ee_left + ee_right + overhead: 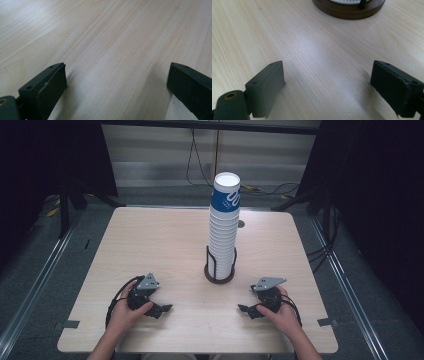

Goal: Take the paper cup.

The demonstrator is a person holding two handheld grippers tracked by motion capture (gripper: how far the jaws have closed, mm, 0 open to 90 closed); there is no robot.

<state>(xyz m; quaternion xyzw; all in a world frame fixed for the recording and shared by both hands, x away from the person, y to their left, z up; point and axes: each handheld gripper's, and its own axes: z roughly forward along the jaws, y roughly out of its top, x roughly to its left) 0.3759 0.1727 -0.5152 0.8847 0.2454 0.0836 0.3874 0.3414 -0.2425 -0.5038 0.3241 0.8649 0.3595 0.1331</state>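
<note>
Both idle: left gripper [159, 309] and right gripper [248, 310] lie low on the table [150, 245], jaws spread, nothing between them. Cup stack [223, 227] stands upright in its holder [219, 270], ahead of and between the two, nearer the right one. To pull the top cup I'd steady the stack low with one and lift straight up; pale wood tabletop, dark curtains around.
</note>
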